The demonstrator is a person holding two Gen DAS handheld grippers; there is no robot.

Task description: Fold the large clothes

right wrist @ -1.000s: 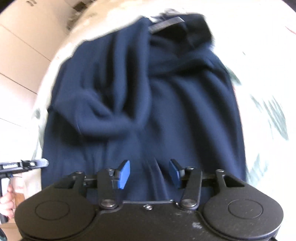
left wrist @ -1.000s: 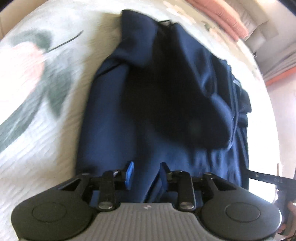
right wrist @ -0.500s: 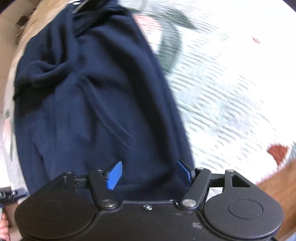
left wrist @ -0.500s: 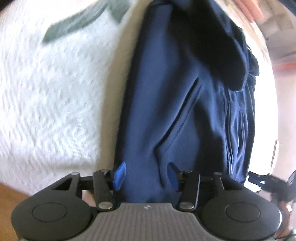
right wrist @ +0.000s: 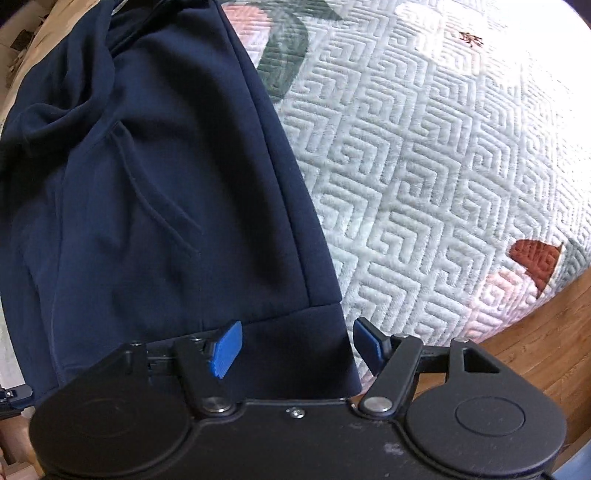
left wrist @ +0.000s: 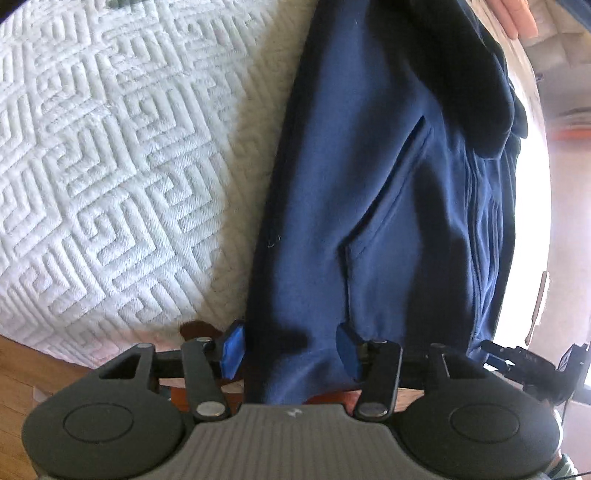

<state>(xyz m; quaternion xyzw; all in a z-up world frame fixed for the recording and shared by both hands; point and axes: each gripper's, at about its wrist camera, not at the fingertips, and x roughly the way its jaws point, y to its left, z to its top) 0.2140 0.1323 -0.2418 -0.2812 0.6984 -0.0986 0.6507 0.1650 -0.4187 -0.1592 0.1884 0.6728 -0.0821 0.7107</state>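
Observation:
A navy blue hooded sweatshirt (left wrist: pixel 399 177) lies lengthwise on a white quilted bed cover (left wrist: pixel 110 147), its sleeves folded in over the body. My left gripper (left wrist: pixel 290 350) is open, its blue pads on either side of the hem's left corner at the bed's near edge. In the right wrist view the same sweatshirt (right wrist: pixel 155 177) fills the left half. My right gripper (right wrist: pixel 297 345) is open around the hem's right corner, where the ribbed band hangs over the bed edge.
The quilted cover (right wrist: pixel 424 155) has green, pink and rust patches. Wooden floor (right wrist: pixel 546 332) shows past the bed's near edge. The other gripper's tip shows at the far right of the left wrist view (left wrist: pixel 517 362). Pink bedding (left wrist: pixel 517 18) lies at the far end.
Both grippers have dropped from over the sweatshirt's middle to its hem at the near bed edge, the left to the left corner, the right to the right corner. Both jaws have opened wider.

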